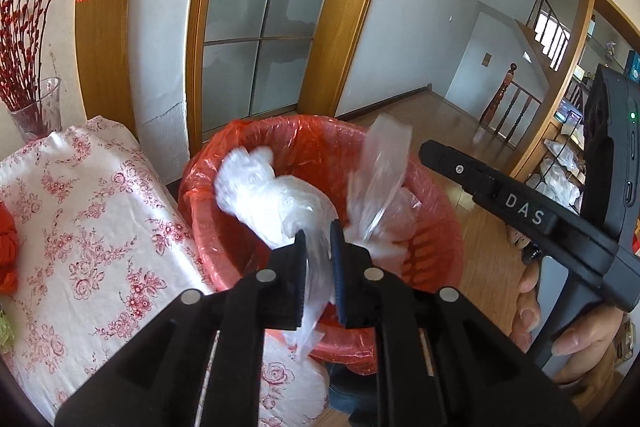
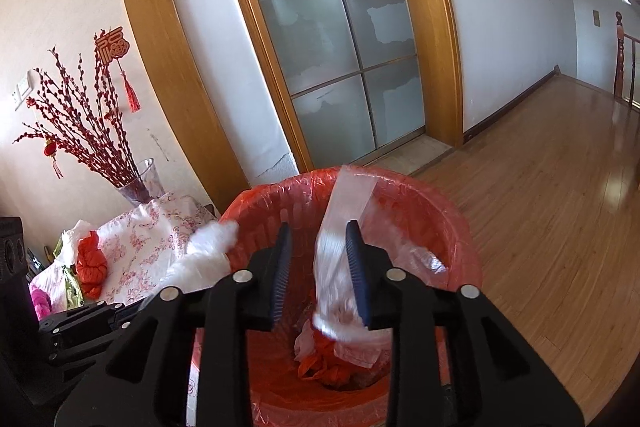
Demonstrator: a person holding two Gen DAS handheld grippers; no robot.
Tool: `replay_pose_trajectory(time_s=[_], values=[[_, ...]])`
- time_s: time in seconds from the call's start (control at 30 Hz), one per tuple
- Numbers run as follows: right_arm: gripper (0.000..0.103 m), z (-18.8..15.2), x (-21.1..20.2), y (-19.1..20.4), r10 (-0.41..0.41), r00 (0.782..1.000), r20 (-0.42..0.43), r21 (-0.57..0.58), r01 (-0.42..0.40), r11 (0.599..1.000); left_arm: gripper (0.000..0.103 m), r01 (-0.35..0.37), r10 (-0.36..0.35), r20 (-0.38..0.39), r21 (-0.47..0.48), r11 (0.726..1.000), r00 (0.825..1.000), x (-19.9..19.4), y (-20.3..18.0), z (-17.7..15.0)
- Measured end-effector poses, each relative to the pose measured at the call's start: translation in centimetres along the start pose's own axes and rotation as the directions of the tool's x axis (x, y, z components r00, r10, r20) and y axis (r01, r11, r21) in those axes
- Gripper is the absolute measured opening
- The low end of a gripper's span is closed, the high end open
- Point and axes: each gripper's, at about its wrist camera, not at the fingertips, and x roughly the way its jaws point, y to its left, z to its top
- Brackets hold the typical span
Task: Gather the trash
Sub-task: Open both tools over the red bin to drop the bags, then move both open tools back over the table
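Note:
A red bin with a red liner (image 1: pixel 280 147) (image 2: pixel 440 219) stands on the wood floor beside a cloth-covered table. My left gripper (image 1: pixel 319 247) hovers over the bin's near rim, its jaws a little apart with a white plastic bag (image 1: pixel 276 195) between them, blurred over the opening. My right gripper (image 2: pixel 318 247) is open above the bin; a clear plastic strip (image 2: pixel 340 247) hangs blurred between its fingers, touching the right one. Its body shows in the left wrist view (image 1: pixel 520 211). Crumpled red and white trash (image 2: pixel 332 359) lies at the bin's bottom.
A table with a floral cloth (image 1: pixel 80 219) stands left of the bin, with a glass vase of red branches (image 2: pixel 136 183) and red and white bags (image 2: pixel 90 263) on it. A frosted glass door (image 2: pixel 340 47) is behind. Wood floor (image 2: pixel 540 207) spreads right.

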Motion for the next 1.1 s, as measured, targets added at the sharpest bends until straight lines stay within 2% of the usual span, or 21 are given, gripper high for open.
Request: replay_pose_trajectory(time_s=[0.17,0.3,0.37,0.43,0.63,0.87,1.0,1.1], values=[[0.048,-0.3,-0.6,-0.3,-0.027,1.000,0.014,0.010,0.027,1.000,0.022,-0.015,0.015,0.003,-0.020,1.000,1.000,-0.8,0.8,-0.3],[0.049,-0.5,-1.1,-0.4,-0.041,0.999,0.017,0.013,0.041,0.999,0.024,-0.039,0.039,0.020,-0.025,0.999,0.999,-2.1,1.5,-0.4],[0.051,-0.6,-1.3,-0.1,-0.052,0.998,0.018,-0.004,0.052,0.999,0.028,-0.063,0.063,0.029,-0.028,0.998,0.998,-3.0,1.8,-0.4],[0.057,-0.8,-1.5,0.3,-0.058,0.998,0.022,-0.024,0.058,0.998,0.032,-0.090,0.091,0.037,-0.033,0.995,0.995,-4.1,2.3,-0.7],[0.063,-1.1,-2.5,2.6,-0.052,0.998,0.043,-0.079,0.056,0.995,0.033,-0.191,0.194,0.057,-0.049,0.980,0.979,-7.8,4.7,-2.1],[0.065,-1.5,-2.9,6.5,0.016,0.999,0.043,-0.129,-0.010,0.992,0.034,-0.333,0.345,0.091,-0.126,0.934,0.934,-13.3,9.1,-3.5],[0.065,-2.1,-2.8,9.1,0.064,0.998,0.024,-0.166,-0.059,0.984,0.036,-0.416,0.437,0.108,-0.172,0.893,0.893,-16.5,11.8,-4.6],[0.065,-2.8,-2.7,11.0,0.094,0.996,0.003,-0.200,-0.092,0.976,0.038,-0.487,0.517,0.103,-0.225,0.844,0.850,-18.8,14.7,-5.4]])
